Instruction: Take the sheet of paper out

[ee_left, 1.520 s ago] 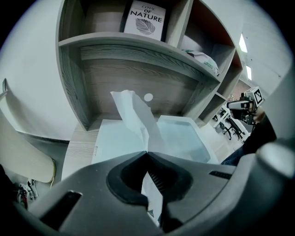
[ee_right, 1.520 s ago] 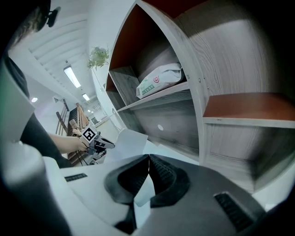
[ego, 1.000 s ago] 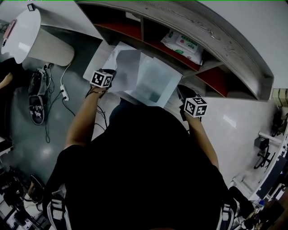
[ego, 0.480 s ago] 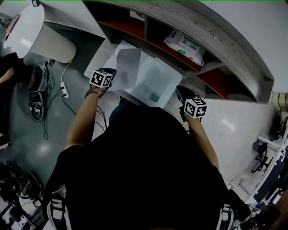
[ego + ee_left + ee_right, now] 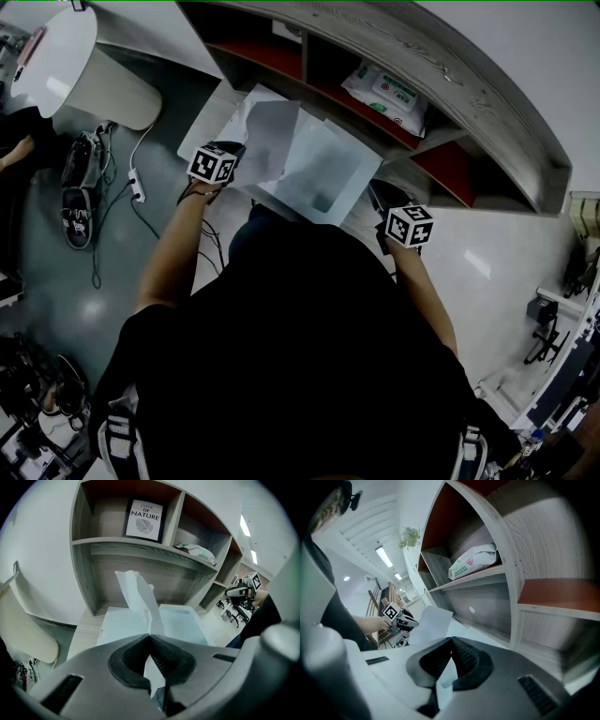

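Observation:
A white sheet of paper [image 5: 269, 127] sticks up and to the left out of a clear plastic sleeve [image 5: 322, 176], in front of the shelf unit. My left gripper [image 5: 234, 150] is shut on the sheet's near edge. In the left gripper view the sheet [image 5: 136, 595] rises from between the left gripper's [image 5: 150, 637] closed pads, with the sleeve [image 5: 183, 621] lying flat beyond it. My right gripper [image 5: 378, 194] is shut on the sleeve's right corner. A thin pale edge of the sleeve [image 5: 446, 674] shows in the right gripper's [image 5: 451, 642] jaws, and the sheet [image 5: 432, 619] stands beyond them.
The grey wooden shelf unit [image 5: 487, 103] curves behind, with a packet of wipes [image 5: 384, 94] in one compartment and a framed print [image 5: 144, 520] in another. A white round table [image 5: 52, 66], shoes [image 5: 77, 183] and a power strip [image 5: 136, 197] lie at the left.
The left gripper has lifted slightly with the white sheet, and a little more of the sheet shows outside the sleeve. The right gripper has stayed where it was.

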Tool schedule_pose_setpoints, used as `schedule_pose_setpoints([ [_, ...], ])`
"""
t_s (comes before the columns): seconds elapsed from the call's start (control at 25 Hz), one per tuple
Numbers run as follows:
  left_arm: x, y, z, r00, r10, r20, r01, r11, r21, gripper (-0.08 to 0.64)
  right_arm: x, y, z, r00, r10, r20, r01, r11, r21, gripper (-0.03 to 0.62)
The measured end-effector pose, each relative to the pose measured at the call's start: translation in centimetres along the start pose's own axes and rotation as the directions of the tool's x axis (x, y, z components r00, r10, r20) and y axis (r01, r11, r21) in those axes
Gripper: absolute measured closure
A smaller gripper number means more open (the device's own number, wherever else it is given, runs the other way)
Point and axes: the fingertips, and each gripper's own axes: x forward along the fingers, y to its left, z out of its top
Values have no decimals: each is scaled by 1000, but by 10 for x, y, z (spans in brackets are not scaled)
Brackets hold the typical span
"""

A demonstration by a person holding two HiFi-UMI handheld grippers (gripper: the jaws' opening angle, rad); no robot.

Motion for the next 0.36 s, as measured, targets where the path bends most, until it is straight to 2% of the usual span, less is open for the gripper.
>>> schedule_pose_setpoints([
  [0.36, -3, -9, 9, 1000, -3, 9, 3, 1000, 18, 540, -2, -4, 0, 1000, 10, -2, -10, 1000, -2, 579],
])
